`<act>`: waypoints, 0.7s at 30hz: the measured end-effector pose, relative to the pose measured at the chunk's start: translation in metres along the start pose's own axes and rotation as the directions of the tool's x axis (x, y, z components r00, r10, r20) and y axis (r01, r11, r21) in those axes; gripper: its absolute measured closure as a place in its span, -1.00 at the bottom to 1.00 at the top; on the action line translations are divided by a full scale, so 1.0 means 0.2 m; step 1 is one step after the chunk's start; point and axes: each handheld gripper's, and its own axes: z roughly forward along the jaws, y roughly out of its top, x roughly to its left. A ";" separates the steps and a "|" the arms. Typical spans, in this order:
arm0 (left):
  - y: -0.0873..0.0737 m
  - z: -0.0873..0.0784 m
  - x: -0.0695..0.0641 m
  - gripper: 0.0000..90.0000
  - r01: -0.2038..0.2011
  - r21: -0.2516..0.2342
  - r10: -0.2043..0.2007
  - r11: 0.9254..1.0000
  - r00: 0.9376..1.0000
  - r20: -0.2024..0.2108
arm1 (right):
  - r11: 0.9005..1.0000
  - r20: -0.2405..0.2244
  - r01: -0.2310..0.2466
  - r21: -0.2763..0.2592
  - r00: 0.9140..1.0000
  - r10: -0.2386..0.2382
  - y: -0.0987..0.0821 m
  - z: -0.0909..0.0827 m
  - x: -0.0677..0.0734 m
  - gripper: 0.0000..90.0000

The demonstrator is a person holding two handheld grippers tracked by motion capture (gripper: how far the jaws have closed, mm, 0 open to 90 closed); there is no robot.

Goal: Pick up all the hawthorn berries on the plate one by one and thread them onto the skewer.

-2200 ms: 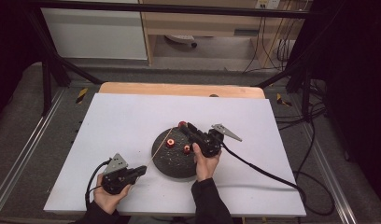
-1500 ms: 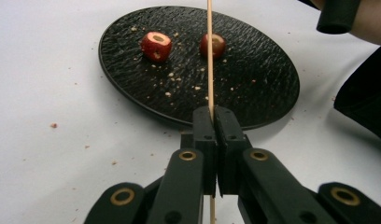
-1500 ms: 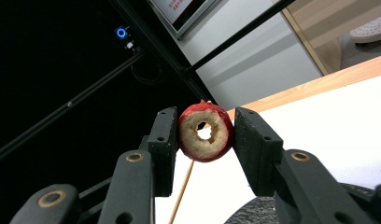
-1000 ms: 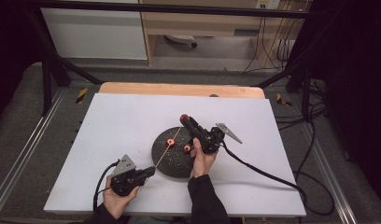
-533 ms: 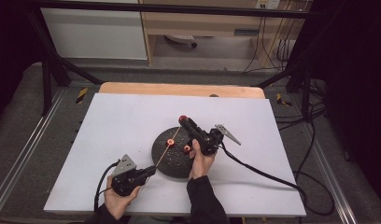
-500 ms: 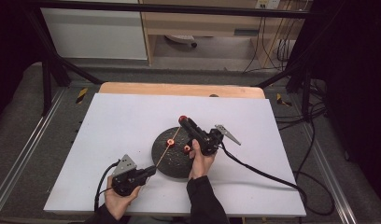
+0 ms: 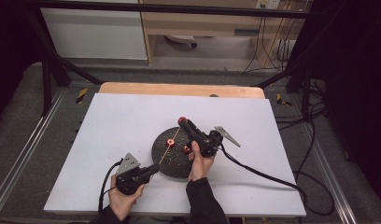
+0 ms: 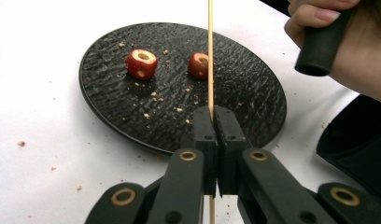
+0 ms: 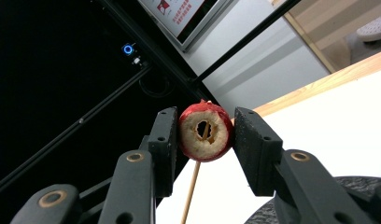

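Note:
My left gripper (image 8: 215,112) is shut on a thin wooden skewer (image 8: 210,56) that runs up and away over a black plate (image 8: 254,93). Two red cored fruits (image 8: 141,63) (image 8: 198,64) lie on the plate among crumbs. In the high view the left gripper (image 7: 156,168) sits at the plate's (image 7: 172,165) near left rim. My right gripper (image 7: 182,122) is raised over the plate's far side. It (image 9: 202,126) is shut on a third red cored fruit (image 9: 205,132), and the skewer's (image 9: 192,186) tip enters the fruit's hole from below.
The plate rests on a white sheet (image 7: 123,121) over a wooden table (image 7: 179,88). The right gripper's cable (image 7: 263,175) trails off to the right. A dark frame, cabinets and cables stand beyond the table. Crumbs dot the sheet near the plate.
Since the oldest frame the left gripper has moved right to the plate's rim and the skewer now reaches the raised fruit. Over the last second nothing has visibly shifted.

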 end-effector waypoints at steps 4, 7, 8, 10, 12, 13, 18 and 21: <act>0.03 0.00 -0.01 0.96 -0.011 -0.003 0.011 1.000 1.000 -0.004 | 1.000 -0.005 -0.011 0.012 1.000 0.012 0.00 0.00 0.00 0.36; 0.04 0.01 -0.01 0.97 -0.014 -0.003 0.014 1.000 1.000 -0.003 | 1.000 -0.010 -0.016 0.018 1.000 0.016 0.00 -0.01 0.01 0.36; 0.05 0.02 -0.02 0.96 -0.015 -0.002 0.015 1.000 1.000 -0.002 | 1.000 -0.012 -0.013 0.021 1.000 0.014 0.00 -0.01 0.01 0.36; 0.06 0.03 -0.02 0.96 -0.017 -0.002 0.017 1.000 1.000 -0.002 | 1.000 -0.012 -0.012 0.027 1.000 0.012 0.01 -0.02 0.01 0.36; 0.09 0.04 -0.02 0.97 -0.014 -0.005 0.014 1.000 1.000 0.000 | 0.999 -0.019 -0.017 0.042 1.000 0.018 0.00 -0.02 0.02 0.36; 0.10 0.04 -0.02 0.96 -0.012 -0.005 0.012 1.000 1.000 0.000 | 0.999 -0.020 -0.015 0.043 1.000 0.016 0.00 -0.02 0.02 0.36; 0.15 0.06 -0.01 0.96 -0.014 -0.009 0.014 1.000 1.000 0.002 | 0.999 -0.025 -0.007 0.054 1.000 0.008 -0.01 -0.03 0.02 0.36; 0.17 0.07 -0.01 0.96 -0.023 -0.012 0.023 1.000 1.000 -0.001 | 0.998 -0.029 -0.001 0.062 1.000 0.003 -0.02 -0.03 0.03 0.36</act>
